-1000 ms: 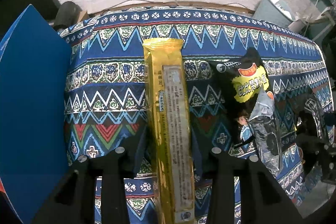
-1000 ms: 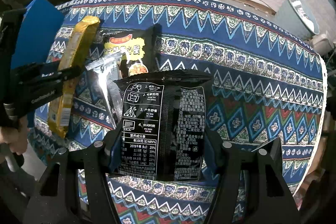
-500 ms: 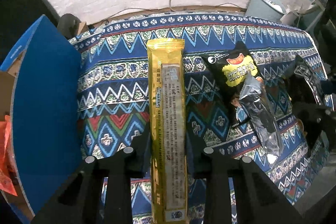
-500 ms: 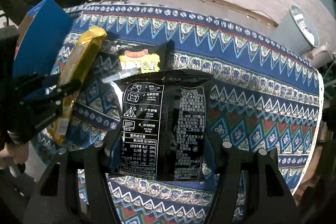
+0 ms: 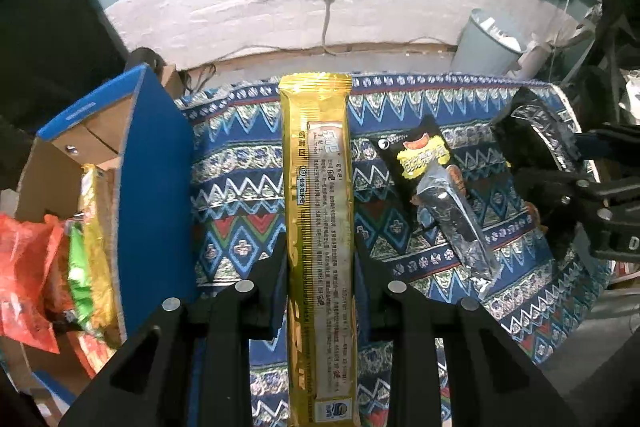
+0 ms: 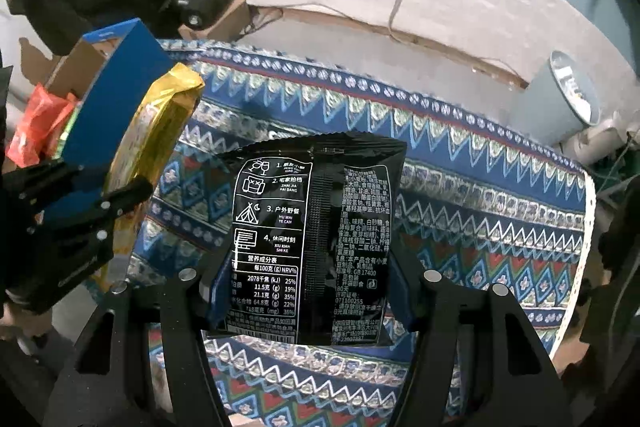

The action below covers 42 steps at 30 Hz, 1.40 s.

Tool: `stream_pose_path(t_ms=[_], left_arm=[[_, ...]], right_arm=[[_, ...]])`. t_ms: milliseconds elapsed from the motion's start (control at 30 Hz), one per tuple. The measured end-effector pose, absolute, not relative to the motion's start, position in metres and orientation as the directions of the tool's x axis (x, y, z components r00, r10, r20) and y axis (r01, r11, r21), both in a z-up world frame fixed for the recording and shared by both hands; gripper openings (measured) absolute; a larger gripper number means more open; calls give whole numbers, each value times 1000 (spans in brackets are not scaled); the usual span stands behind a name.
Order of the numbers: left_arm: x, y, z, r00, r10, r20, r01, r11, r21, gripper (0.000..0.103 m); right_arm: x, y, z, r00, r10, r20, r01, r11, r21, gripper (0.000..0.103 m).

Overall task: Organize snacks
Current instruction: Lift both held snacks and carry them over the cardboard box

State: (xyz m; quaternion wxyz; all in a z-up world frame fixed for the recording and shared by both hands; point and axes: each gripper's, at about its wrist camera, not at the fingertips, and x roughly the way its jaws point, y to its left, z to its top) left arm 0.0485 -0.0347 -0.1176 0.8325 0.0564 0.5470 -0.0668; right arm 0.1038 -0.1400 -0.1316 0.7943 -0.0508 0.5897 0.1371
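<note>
The left claw (image 5: 320,259) is clamped on a long gold snack pack (image 5: 318,211), held above the patterned tabletop (image 5: 240,187) just beside the blue box (image 5: 154,187). The right claw (image 6: 308,267) grips a black snack bag (image 6: 312,243) over the tabletop.

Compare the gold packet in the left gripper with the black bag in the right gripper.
The gold packet is long and narrow; the black bag is short and wide. The gold packet is shiny foil with a pale label strip; the black bag is dark with white print and icons. Shared: each is clamped between its gripper's fingers, left gripper and right gripper, and held above the patterned tablecloth.
</note>
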Motion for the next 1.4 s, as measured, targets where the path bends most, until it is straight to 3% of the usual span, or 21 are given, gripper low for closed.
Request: stream_pose_path(t_ms=[833,1400], left_arm=[[7,28,-28,530,-66,-845,145,989,13,28],[4,116,-27,565,30,-825,2,999,38,28]], right_arm=[[93,-72,-72,330,258,-908,-363,923,130,63],[106,12,-64,296,303,-906,-463,875,142,63]])
